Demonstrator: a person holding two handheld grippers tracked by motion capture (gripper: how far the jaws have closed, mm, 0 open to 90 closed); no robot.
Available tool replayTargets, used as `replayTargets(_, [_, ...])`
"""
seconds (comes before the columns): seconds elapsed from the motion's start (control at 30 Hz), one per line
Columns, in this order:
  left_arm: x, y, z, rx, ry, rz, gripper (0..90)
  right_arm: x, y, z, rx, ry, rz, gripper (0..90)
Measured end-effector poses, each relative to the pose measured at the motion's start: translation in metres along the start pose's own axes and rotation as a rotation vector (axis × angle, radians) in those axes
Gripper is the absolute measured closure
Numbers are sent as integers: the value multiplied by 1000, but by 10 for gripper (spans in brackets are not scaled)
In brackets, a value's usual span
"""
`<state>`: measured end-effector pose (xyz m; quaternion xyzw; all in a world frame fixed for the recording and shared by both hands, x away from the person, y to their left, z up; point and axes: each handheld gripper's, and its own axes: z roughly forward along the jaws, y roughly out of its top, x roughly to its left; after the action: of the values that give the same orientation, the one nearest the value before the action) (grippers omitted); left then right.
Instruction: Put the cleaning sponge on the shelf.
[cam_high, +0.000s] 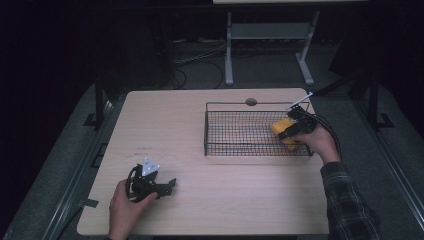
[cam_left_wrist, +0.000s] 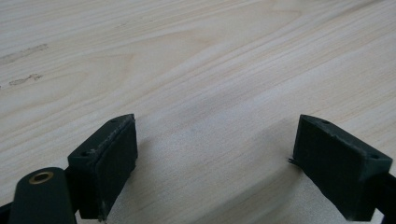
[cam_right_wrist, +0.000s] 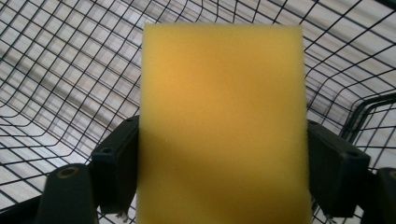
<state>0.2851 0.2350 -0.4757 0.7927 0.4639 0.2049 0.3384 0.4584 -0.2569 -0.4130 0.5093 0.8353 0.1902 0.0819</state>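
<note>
Right gripper view: the yellow sponge (cam_right_wrist: 223, 121) fills the gap between the two pads, its long side running forward, away from the hand.
Right tongs (cam_high: 292, 129): wide, closed on the sponge.
Sponge place: over the right end of the wire basket (cam_high: 215, 131).
Left tongs (cam_left_wrist: 215, 163): open, nothing inside, low over the desk (cam_high: 200, 200), far from the basket.
</note>
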Motion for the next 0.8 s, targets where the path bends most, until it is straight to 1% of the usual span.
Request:
replayTargets(0.23, [0, 0, 0, 0, 0, 0, 130, -1, 0, -1, -3, -3, 5, 194])
replayTargets(0.43, [0, 0, 0, 0, 0, 0, 130, -1, 1, -5, -13, -7, -3, 189])
replayTargets(0.63, [0, 0, 0, 0, 0, 0, 130, 2, 4, -15, -32, -8, -6, 190])
replayTargets(0.8, [0, 0, 0, 1, 1, 1, 129, 4, 7, -24, -37, -8, -10, 175])
